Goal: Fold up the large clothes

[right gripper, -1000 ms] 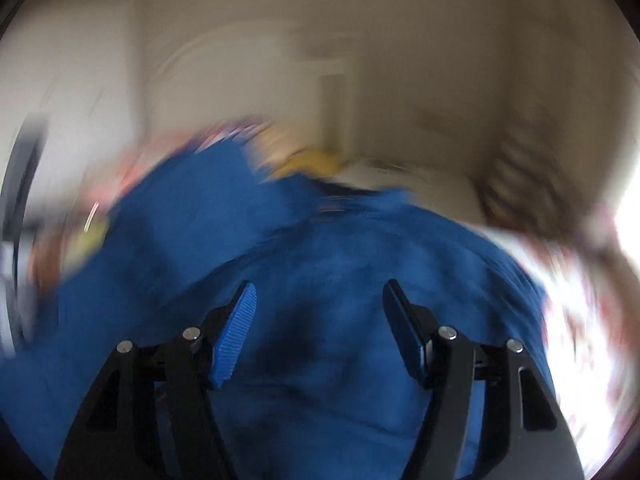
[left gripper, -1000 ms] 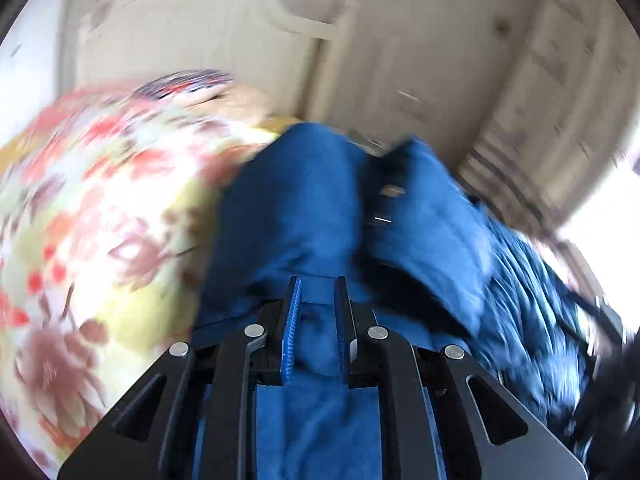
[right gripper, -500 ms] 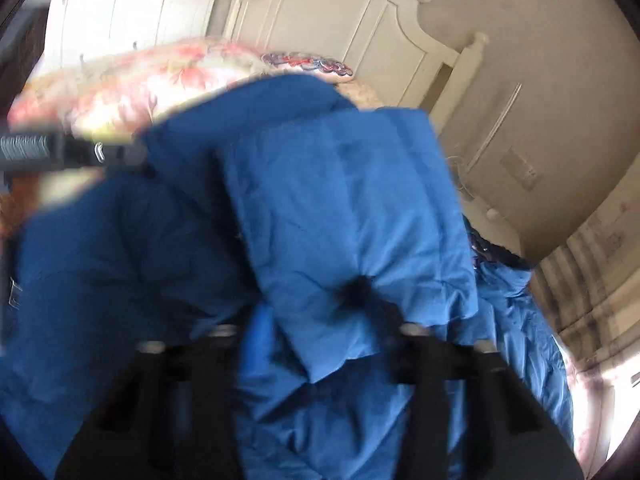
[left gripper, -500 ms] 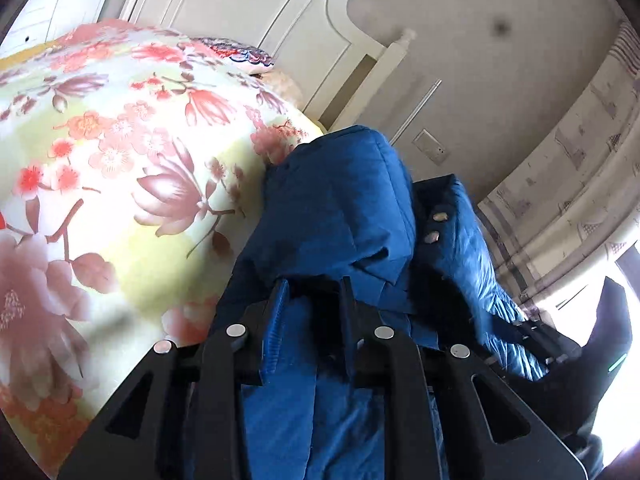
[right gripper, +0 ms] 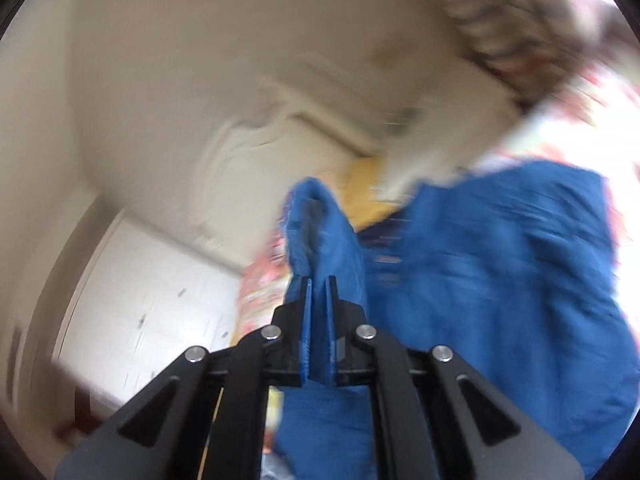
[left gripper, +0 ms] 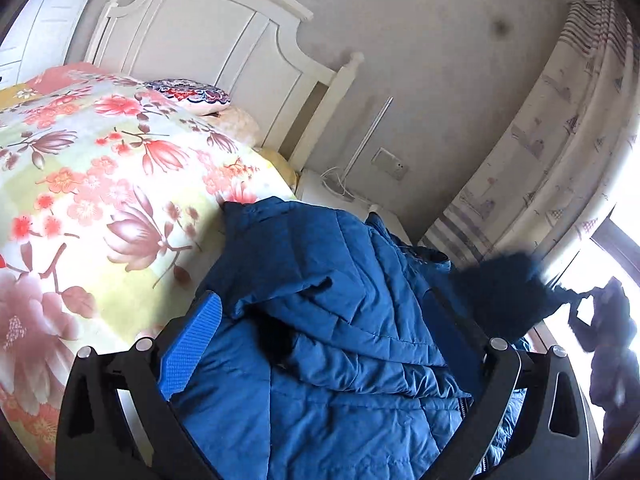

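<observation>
A blue quilted puffer jacket lies bunched on the right side of the floral bed cover. My left gripper is open wide just above the jacket, its blue-padded left finger beside the cloth and its right finger partly hidden by it. In the blurred right wrist view my right gripper is shut on a fold of the blue jacket and holds it raised, with the rest of the jacket hanging to the right.
A white headboard and patterned pillow are at the bed's far end. A white nightstand, patterned curtain and bright window lie to the right. White cupboard doors show in the right wrist view.
My left gripper has let go of the jacket and opened wide. My right gripper, open a second ago, has closed on a jacket fold and lifted it.
</observation>
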